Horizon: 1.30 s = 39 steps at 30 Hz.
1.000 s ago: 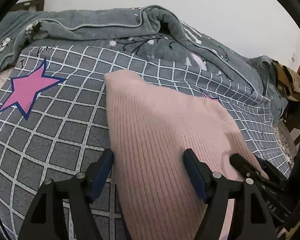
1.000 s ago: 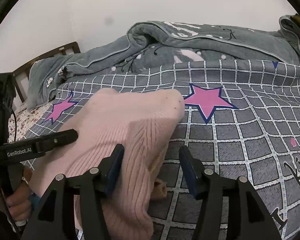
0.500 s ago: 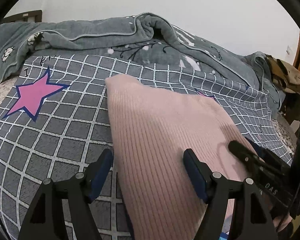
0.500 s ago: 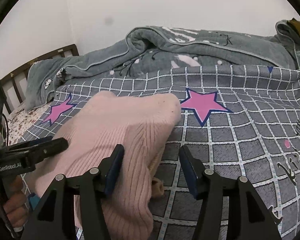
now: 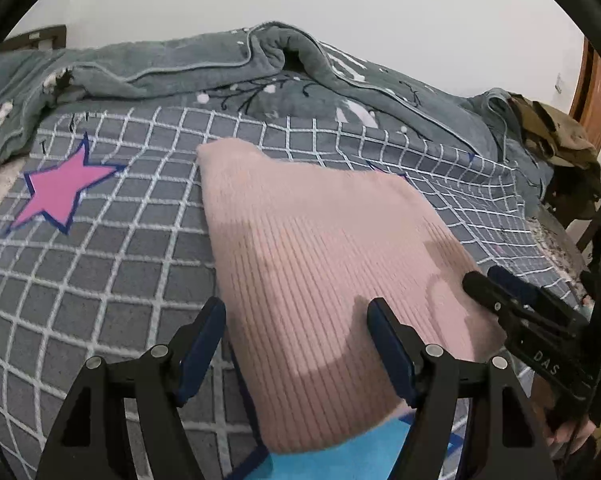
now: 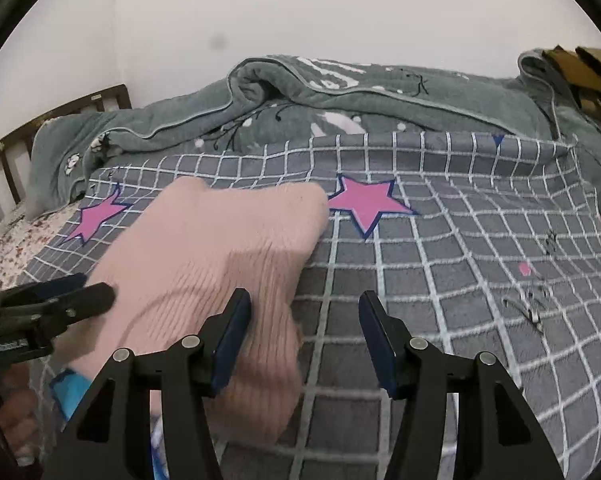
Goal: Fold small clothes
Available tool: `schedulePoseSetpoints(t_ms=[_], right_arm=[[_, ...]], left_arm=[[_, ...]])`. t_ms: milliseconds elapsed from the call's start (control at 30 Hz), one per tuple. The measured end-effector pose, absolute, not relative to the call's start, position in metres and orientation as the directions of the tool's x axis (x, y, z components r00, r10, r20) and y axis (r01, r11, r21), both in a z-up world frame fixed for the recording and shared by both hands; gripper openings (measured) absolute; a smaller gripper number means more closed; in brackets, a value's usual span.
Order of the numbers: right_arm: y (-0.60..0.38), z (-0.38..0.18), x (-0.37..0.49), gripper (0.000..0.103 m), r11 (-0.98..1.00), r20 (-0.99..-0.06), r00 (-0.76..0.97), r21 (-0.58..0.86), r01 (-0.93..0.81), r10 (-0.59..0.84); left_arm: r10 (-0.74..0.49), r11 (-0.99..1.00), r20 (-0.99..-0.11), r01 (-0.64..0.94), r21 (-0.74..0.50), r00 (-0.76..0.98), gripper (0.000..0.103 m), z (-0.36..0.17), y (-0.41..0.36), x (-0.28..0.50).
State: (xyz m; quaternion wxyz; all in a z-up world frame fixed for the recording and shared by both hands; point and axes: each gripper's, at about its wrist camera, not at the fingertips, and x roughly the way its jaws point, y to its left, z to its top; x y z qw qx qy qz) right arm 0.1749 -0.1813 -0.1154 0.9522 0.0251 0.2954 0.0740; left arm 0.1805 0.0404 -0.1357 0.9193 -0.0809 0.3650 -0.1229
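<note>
Left gripper (image 5: 296, 344) open wide, jaws astride the near left edge of the pink ribbed sweater (image 5: 324, 272), gripping nothing. Right gripper (image 6: 304, 336) half open over the sweater's near right edge, left finger above the knit, right finger above bare checked bedspread (image 6: 460, 264), nothing held. Both drawn back slightly toward the bed's near edge compared with a second ago; sweater unmoved, now showing more blue fabric (image 5: 340, 452) at its near hem. Folded sweater lying flat mid-bedspread, far right corner touching a pink star (image 6: 366, 204), another star (image 5: 60, 188) well apart to the left. Beyond, rumpled grey-green blanket (image 5: 220, 64) along the far edge. No containers.
</note>
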Motion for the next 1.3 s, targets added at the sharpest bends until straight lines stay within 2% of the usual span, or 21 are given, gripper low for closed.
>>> schedulePoseSetpoints(t_ms=[267, 400, 600, 667, 733, 800, 833, 867, 933, 1033, 1133, 1300], right_arm=[[-0.186, -0.114, 0.133, 0.055, 0.992, -0.598, 0.792, 0.096, -0.081, 0.123], [-0.194, -0.100, 0.107, 0.055, 0.990, -0.605, 0.786, 0.125, -0.064, 0.127], [-0.193, -0.076, 0.066, 0.056, 0.995, -0.603, 0.791, 0.078, -0.068, 0.101], [-0.195, -0.067, 0.059, 0.056, 0.993, -0.615, 0.780, 0.093, -0.075, 0.117], [-0.198, -0.058, 0.048, 0.057, 0.993, -0.613, 0.782, 0.096, -0.071, 0.115], [-0.200, -0.049, 0.037, 0.070, 0.995, -0.603, 0.792, 0.079, -0.061, 0.097], [-0.202, -0.043, 0.030, 0.085, 0.995, -0.594, 0.799, 0.075, -0.064, 0.097], [-0.203, -0.037, 0.024, 0.093, 0.994, -0.581, 0.807, 0.077, -0.073, 0.104], [-0.205, -0.023, 0.009, 0.099, 0.994, -0.544, 0.833, 0.066, -0.082, 0.105], [-0.210, -0.009, -0.004, 0.102, 0.995, -0.524, 0.846, 0.065, -0.078, 0.101], [-0.216, -0.001, -0.013, 0.102, 0.993, -0.528, 0.841, 0.092, -0.079, 0.116], [-0.221, 0.007, -0.027, 0.102, 0.995, -0.527, 0.844, 0.078, -0.068, 0.099]], left_arm=[[-0.302, 0.951, -0.662, 0.172, -0.255, 0.686, 0.072, -0.146, 0.036, 0.148], [-0.270, 0.962, -0.643, 0.169, -0.215, 0.716, 0.072, -0.141, 0.033, 0.122], [-0.229, 0.970, -0.652, 0.115, -0.212, 0.723, 0.072, -0.124, 0.029, 0.091], [-0.191, 0.978, -0.644, 0.090, -0.186, 0.741, 0.074, -0.109, 0.027, 0.080], [-0.167, 0.983, -0.631, 0.075, -0.170, 0.758, 0.080, -0.093, 0.024, 0.069], [-0.163, 0.982, -0.621, 0.068, -0.175, 0.767, 0.083, -0.075, 0.022, 0.057], [-0.161, 0.983, -0.619, 0.067, -0.173, 0.768, 0.085, -0.069, 0.021, 0.053], [-0.151, 0.985, -0.616, 0.064, -0.162, 0.773, 0.085, -0.061, 0.019, 0.047], [-0.121, 0.991, -0.603, 0.057, -0.124, 0.789, 0.089, -0.047, 0.013, 0.035], [-0.092, 0.995, -0.595, 0.047, -0.090, 0.798, 0.092, -0.032, 0.004, 0.020], [-0.111, 0.992, -0.609, 0.050, -0.116, 0.786, 0.092, -0.026, 0.001, 0.007], [-0.079, 0.996, -0.599, 0.046, -0.070, 0.797, 0.092, -0.019, -0.007, -0.004]])
